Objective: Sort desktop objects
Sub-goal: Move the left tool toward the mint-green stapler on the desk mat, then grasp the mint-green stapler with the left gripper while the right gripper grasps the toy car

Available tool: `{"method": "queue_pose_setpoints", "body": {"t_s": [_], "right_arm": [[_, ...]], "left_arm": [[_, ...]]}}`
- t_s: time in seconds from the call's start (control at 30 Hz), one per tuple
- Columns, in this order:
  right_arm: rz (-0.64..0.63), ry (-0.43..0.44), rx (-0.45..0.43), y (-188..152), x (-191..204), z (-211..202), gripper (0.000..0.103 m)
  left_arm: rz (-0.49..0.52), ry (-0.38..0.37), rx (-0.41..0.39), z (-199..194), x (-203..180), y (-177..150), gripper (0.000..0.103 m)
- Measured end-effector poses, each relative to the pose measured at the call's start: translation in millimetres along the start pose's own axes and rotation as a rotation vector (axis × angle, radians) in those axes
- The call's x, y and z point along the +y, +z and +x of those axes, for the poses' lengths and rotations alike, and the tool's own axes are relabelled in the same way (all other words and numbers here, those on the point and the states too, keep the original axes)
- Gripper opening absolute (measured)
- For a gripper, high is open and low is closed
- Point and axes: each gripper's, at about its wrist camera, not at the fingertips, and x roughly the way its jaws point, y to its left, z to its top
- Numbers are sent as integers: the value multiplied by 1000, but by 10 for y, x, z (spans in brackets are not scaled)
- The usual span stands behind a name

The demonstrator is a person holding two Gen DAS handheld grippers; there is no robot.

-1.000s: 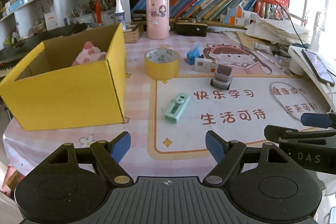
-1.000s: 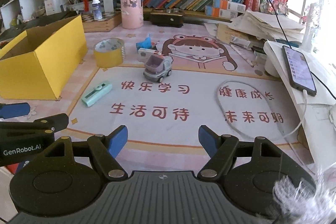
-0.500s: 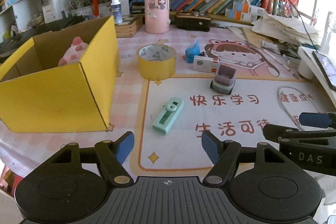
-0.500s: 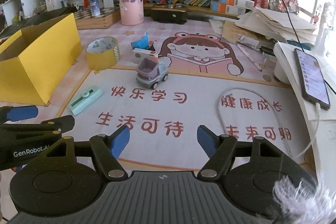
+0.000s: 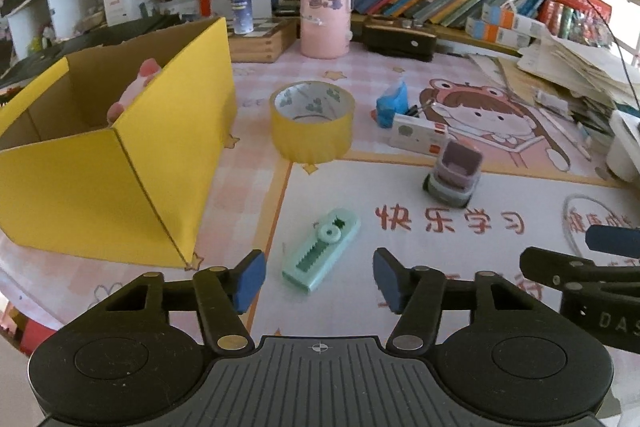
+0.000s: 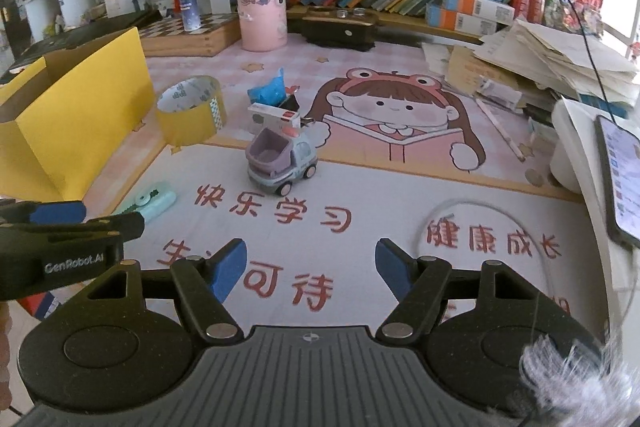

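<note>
Right now the mint-green correction tape point(image 5: 321, 251) lies flat on the desk point(image 5: 256, 95), on the printed mat point(image 5: 460, 267) just past my left claw point(image 5: 319, 277), a little left of the midline between its blue pads. Its long axis runs slantwise, near end toward my left pad point(image 5: 249, 275) and far end tilting up and to the right, so the jaws, which have just been closing, stand half-spread with nothing between them yet. I judge the left hand is the nearer one; my right claw point(image 6: 308, 269) hangs empty and spread over the red lettering, with the toy truck point(image 6: 280, 159) further ahead of it. Both claws tilt down toward the desk. To my left stands the open yellow box point(image 5: 120, 163), close by, probably where the tape goes.
</note>
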Motion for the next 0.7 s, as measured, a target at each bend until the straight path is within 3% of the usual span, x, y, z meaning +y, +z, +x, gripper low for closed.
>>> {"method": "queue_pose_setpoints", "body": {"t_s": [0.7], "right_arm": [[-72,113,12,412,-105,513,76]], "left_arm": [[-21,38,85,437,-84,163,45]]}}
